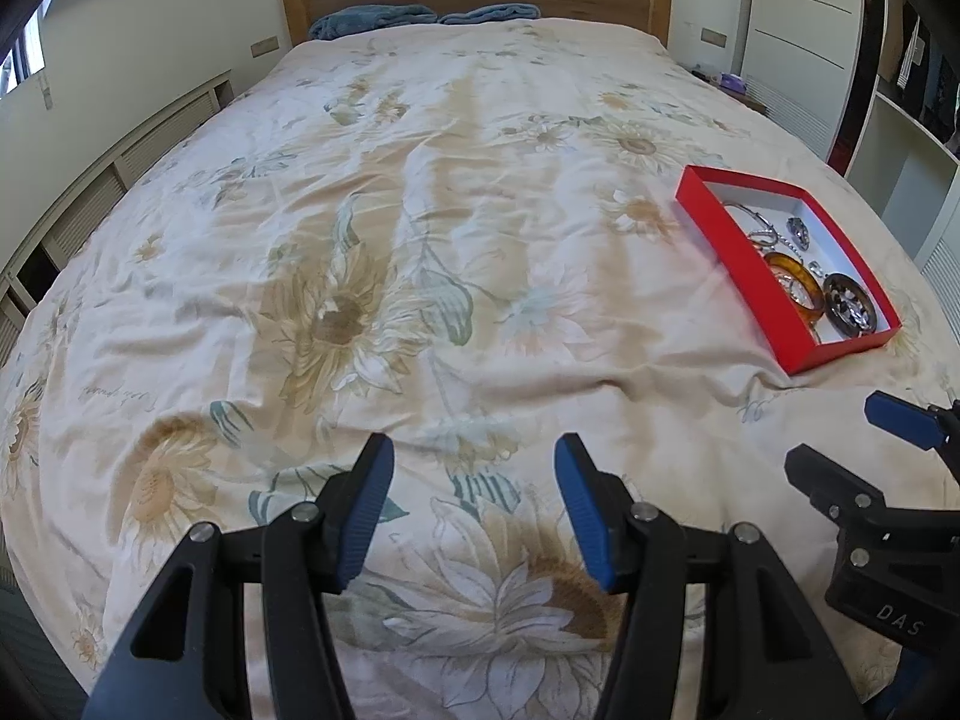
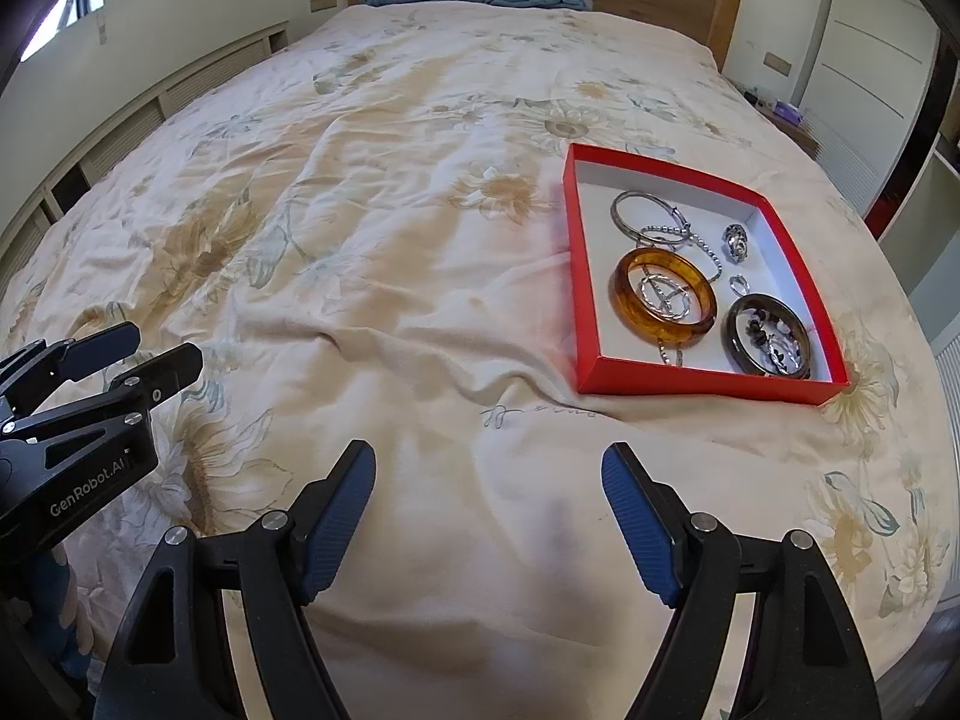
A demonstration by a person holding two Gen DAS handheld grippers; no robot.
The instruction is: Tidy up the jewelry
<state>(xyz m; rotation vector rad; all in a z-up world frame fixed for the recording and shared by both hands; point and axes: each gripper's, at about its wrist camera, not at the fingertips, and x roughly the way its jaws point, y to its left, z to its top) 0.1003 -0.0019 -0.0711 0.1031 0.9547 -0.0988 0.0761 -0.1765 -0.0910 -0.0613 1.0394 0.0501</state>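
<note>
red box (image 2: 708, 383) on bedspread, open; amber bangle (image 2: 663, 295), dark bangle (image 2: 769, 335) inside.

Glossy amber bangle (image 2: 664, 296), wrinkled cloth bedspread (image 2: 384, 276)

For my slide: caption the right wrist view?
Open right gripper faces red cardboard tray of bangles on floral bedspread.

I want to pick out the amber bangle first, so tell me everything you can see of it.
The amber bangle is a thick, glossy, translucent orange-brown ring, plastic or resin by its look. It lies flat on the white floor of the red box, near the box's left wall, beside a dark bangle. Thin silver twisted rings show inside its opening, and a silver chain crosses at its rim. Neither gripper touches it.
</note>
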